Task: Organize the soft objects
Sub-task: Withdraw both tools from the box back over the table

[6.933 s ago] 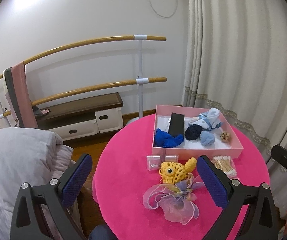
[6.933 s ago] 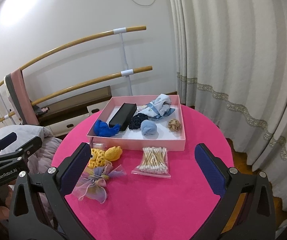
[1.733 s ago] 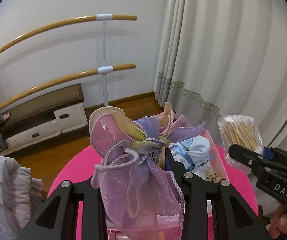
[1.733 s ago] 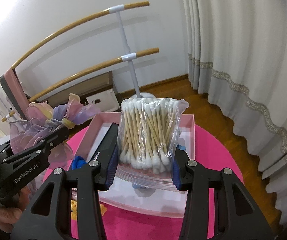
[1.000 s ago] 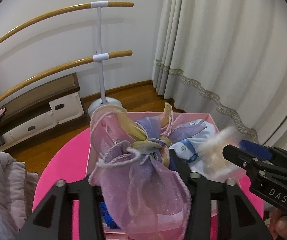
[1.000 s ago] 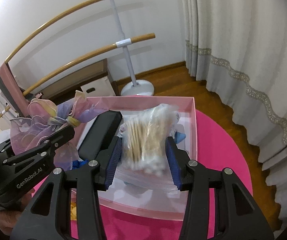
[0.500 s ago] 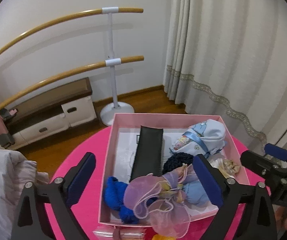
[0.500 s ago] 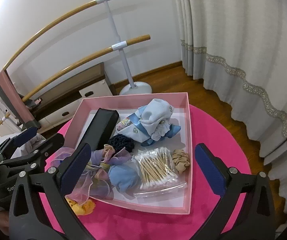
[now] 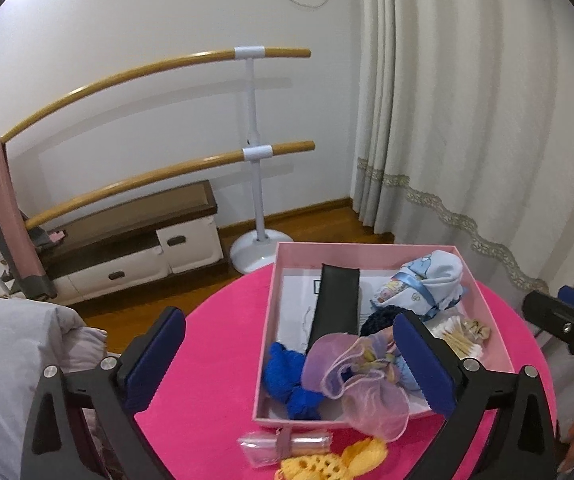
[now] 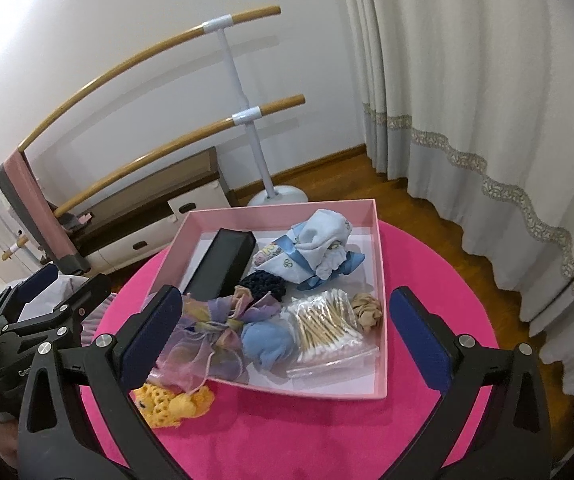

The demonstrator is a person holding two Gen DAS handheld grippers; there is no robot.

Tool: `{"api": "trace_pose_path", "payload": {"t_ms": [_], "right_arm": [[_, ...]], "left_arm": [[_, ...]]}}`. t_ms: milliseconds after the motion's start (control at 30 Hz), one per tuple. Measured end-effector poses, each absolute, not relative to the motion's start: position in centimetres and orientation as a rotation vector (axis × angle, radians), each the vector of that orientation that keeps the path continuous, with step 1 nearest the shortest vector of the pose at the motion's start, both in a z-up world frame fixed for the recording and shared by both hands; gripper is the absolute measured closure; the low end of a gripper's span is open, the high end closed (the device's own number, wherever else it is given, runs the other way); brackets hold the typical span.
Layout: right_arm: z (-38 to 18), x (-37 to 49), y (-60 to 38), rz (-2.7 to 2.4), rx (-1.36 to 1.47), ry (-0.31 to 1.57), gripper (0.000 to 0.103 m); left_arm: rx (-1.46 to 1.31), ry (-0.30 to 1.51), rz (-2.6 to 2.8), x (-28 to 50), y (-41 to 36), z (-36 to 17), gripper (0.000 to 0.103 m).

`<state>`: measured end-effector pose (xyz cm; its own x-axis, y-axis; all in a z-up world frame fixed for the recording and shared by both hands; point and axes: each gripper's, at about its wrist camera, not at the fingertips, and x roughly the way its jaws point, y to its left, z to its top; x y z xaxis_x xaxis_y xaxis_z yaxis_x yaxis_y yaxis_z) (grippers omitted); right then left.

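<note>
Both claws are hanging empty over the pink bench [image 10: 427, 320] right now, left claw [image 9: 287, 358] spread wide and right claw [image 10: 283, 330] spread wide too, nothing pinched in either. The organza pouch [image 10: 207, 336] is lying in the near-left corner of the pink box [image 10: 379, 264], but its frilly bottom is draping over the box's front wall, so my guess is it's going to slide back out if anything nudges it. The cotton swab bag [image 10: 327, 330] is sitting flat in the box near the front right, just beside the beige scrunchie [image 10: 365, 308], with the swabs' long axis running roughly front to back and the white tips pointing at the front wall and the back. The crocheted yellow toy [image 10: 171, 398] is lying outside on the bench, touching the box's front wall, and there's a small clear packet [image 9: 285, 442] beside it, so those are probably next. Risk I'm seeing: the toy is tucked right under the overhanging pouch, so a claw going down for it could be snagging the organza and dragging it out, or bumping the light box sideways. The black case [image 9: 337, 306] is lying lengthwise front to back along the left side of the box
</note>
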<state>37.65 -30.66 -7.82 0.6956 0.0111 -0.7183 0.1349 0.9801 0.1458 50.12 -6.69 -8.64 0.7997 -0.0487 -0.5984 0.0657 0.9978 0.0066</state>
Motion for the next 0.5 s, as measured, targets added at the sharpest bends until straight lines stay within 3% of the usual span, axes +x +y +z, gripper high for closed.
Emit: {"api": "trace_pose_path", "payload": {"t_ms": [500], "right_arm": [[-4.5,31.1,-28.1,-0.065,0.183,0.676,0.000]], "left_arm": [[0.059,0.528,-0.029,40.4,-6.7,-7.8,0.000]]}}
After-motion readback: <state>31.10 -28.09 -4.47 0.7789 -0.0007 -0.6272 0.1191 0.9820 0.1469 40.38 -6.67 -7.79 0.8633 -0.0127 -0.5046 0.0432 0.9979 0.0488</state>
